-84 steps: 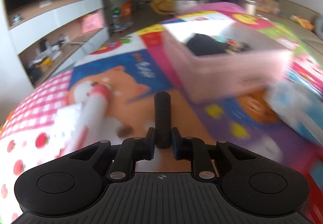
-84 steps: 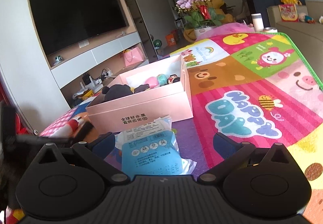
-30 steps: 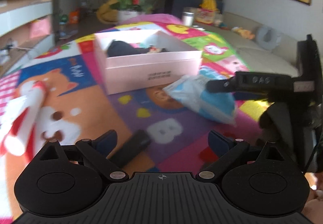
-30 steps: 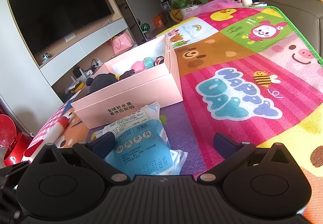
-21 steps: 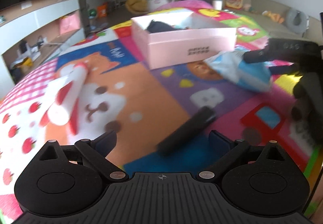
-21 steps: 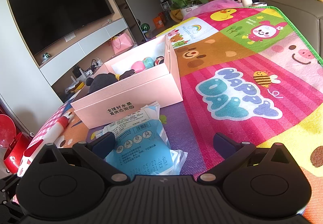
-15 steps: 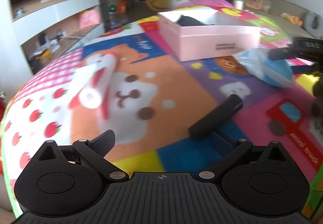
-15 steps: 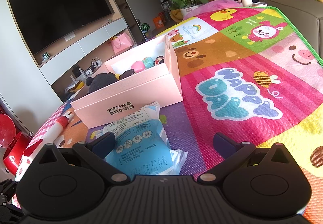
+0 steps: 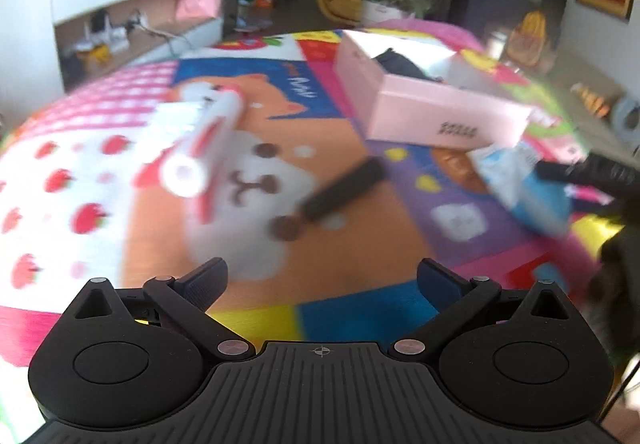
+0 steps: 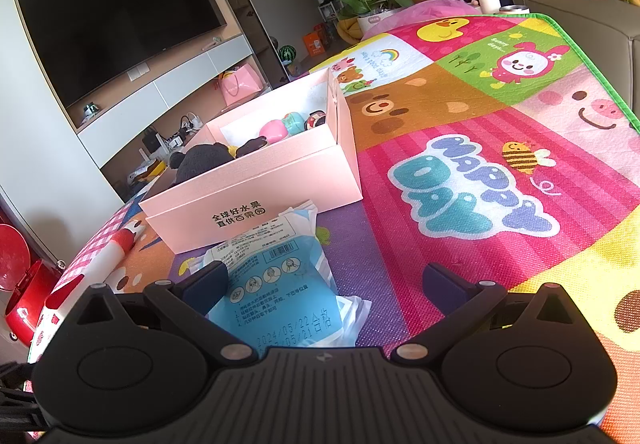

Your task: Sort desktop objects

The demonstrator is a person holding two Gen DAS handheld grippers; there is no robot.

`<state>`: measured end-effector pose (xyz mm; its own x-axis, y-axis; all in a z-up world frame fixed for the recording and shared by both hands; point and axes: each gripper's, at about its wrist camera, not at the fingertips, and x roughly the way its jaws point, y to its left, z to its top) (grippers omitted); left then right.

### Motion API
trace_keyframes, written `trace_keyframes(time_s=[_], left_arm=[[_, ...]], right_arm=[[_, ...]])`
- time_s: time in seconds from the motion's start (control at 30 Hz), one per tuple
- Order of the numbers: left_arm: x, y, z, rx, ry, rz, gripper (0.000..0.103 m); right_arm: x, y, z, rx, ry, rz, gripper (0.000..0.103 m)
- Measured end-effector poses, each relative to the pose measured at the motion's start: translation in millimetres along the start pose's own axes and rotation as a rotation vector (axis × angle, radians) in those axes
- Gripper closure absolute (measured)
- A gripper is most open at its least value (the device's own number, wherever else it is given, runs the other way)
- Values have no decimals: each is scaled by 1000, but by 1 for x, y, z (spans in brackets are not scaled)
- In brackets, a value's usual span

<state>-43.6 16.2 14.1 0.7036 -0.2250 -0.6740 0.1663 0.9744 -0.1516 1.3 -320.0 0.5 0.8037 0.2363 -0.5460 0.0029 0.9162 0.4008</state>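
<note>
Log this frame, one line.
left gripper open, empty | black cylinder on mat | right gripper open over mask pack | pink box unfinished

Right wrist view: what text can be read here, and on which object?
"全球好水果 直供百果园" on the front of the pink box.
"HAPPY DAY" on the play mat.
"Sunny days.." on the mat's green square.
"2024/05/22 合格" on the blue packet; its smaller print is too small to read.
The left wrist view is too blurred to read anything.
</note>
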Motion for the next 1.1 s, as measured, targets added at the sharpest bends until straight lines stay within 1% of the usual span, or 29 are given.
trace_keyframes(time_s=[0.03,0.13,0.27,0.33,0.43,0.5,0.57,0.67,0.73,0.83,0.9,0.97,1.0,1.07,1.1], left_arm=[[4,-3,3,-7,1,-2,0],[17,-9,9,-28,-2,26,0],[29,-3,21,-97,-18,46,0],[32,0,25,-114,-28,62,0],[35,-2,27,-61,-50,99,0],[35,-4,32,-17,-73,78,0],[39,-6,42,30,-112,57,0],[57,-10,61,100,-140,73,0],[75,-9,74,130,-131,103,0],[99,-5,88,142,-88,102,0],[110,-1,94,139,-64,114,0],[117,8,98,116,-41,102,0],[118,12,98,104,-33,84,0],[111,17,95,113,-37,13,0],[105,16,92,132,-35,-37,0]], right_arm=[[0,0,0,0,0,0,0],[0,0,0,1,0,0,0],[0,0,0,0,0,0,0],[0,0,0,0,0,0,0],[0,1,0,-1,0,-1,0],[0,1,0,-1,1,-1,0],[0,1,0,-2,0,-2,0],[1,1,0,-4,1,-4,0],[1,1,0,-5,2,-4,0],[1,1,0,-5,2,-4,0],[1,1,0,-5,2,-4,0],[1,1,0,-5,2,-4,0],[1,1,0,-5,2,-4,0],[1,2,0,-5,2,-5,0],[1,2,0,-5,2,-5,0]])
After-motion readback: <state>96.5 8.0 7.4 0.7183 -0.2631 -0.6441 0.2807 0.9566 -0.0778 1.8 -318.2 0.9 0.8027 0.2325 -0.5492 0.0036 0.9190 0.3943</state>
